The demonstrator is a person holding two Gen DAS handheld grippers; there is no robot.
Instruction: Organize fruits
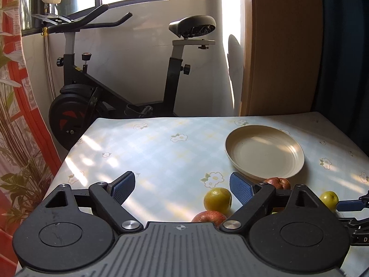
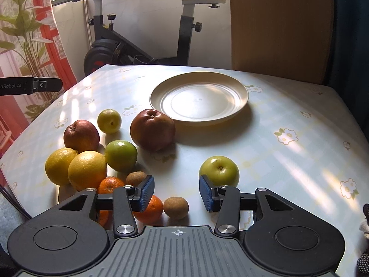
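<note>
Your left wrist camera sits low over the near edge of the table point(image 1: 161, 147), facing across it toward the exercise bike point(image 1: 96, 87) at 11 o'clock, with the plate point(image 1: 265, 152) at 1 o'clock. Your right wrist camera looks from higher and farther right, close above the fruit, plate point(image 2: 198, 97) at 12 o'clock. Both views share the plate, table point(image 2: 288, 120) and bike point(image 2: 120, 43).
</note>
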